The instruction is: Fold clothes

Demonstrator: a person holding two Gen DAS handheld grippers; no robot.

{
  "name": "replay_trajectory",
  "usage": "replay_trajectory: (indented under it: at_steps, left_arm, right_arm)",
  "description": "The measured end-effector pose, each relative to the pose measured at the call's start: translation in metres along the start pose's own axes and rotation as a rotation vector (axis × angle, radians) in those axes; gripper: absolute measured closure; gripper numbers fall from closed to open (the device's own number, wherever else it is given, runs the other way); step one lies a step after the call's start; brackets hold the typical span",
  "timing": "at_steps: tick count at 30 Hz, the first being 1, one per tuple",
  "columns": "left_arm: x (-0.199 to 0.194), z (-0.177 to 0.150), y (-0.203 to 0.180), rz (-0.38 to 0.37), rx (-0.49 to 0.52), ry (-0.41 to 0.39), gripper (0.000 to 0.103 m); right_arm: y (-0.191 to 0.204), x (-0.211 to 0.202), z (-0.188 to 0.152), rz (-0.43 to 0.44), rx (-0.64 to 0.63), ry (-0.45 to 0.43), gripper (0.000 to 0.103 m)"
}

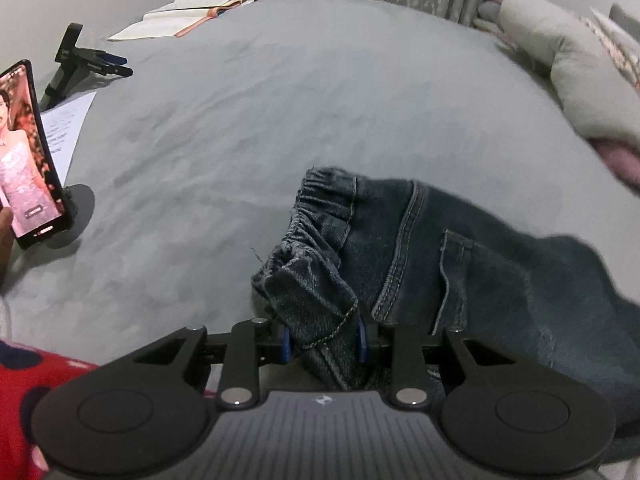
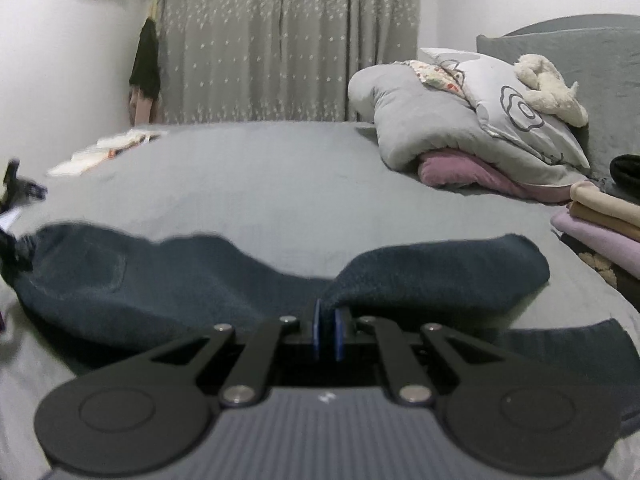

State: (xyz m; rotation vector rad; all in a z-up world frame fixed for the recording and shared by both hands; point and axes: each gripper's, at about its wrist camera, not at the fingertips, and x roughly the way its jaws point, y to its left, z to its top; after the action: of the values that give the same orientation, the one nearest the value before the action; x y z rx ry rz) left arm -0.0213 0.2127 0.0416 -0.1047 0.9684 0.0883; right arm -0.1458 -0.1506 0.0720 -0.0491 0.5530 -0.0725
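Observation:
A pair of dark blue jeans (image 1: 460,264) with an elastic waistband lies on the grey bed sheet (image 1: 280,120). In the left wrist view my left gripper (image 1: 324,344) is shut on a bunched fold of the waistband, the denim filling the gap between its blue pads. In the right wrist view the jeans (image 2: 140,280) stretch across the bed in front of me. My right gripper (image 2: 329,336) is shut on a thin edge of the denim near the leg end, and the cloth rises from its pads to left and right.
A phone (image 1: 30,152) on a stand, a sheet of paper (image 1: 66,124), a black tool (image 1: 80,64) and an open book (image 1: 192,12) sit at the bed's left side. Bedding and pillows (image 2: 460,120) pile at the right, with folded clothes (image 2: 600,224) beside them.

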Motion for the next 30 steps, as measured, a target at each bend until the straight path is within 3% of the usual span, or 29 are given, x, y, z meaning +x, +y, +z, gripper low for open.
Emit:
replay_trajectory:
  at_steps: [7, 10, 12, 14, 20, 22, 24, 30]
  left_arm:
    - [0.007, -0.013, -0.019, 0.102, 0.144, -0.015, 0.068]
    - [0.001, -0.016, -0.024, 0.139, 0.195, -0.045, 0.056]
    - [-0.006, -0.017, -0.024, 0.152, 0.218, -0.067, 0.050]
    - [-0.014, -0.018, -0.019, 0.143, 0.211, -0.082, 0.046]
    - [-0.042, -0.019, -0.010, 0.116, 0.189, -0.181, 0.045]
    - [-0.051, -0.018, -0.014, 0.096, 0.192, -0.222, 0.044]
    - [-0.058, -0.018, -0.024, 0.027, 0.216, -0.272, 0.043]
    - [-0.053, -0.024, -0.076, -0.092, 0.366, -0.278, 0.040]
  right_arm:
    - [0.014, 0.018, -0.037, -0.023, -0.095, 0.091, 0.095]
    - [0.016, 0.024, -0.048, -0.032, -0.105, 0.115, 0.091]
    - [0.015, 0.023, -0.045, -0.037, -0.097, 0.118, 0.083]
    - [0.009, 0.019, -0.040, -0.046, -0.061, 0.118, 0.064]
    - [-0.026, 0.008, -0.017, -0.035, 0.102, 0.101, 0.040]
    - [-0.043, 0.006, -0.007, -0.016, 0.182, 0.104, 0.035]
    - [-0.056, 0.005, -0.003, 0.008, 0.244, 0.111, 0.035]
    - [-0.127, 0.015, 0.003, 0.007, 0.520, 0.120, 0.035]
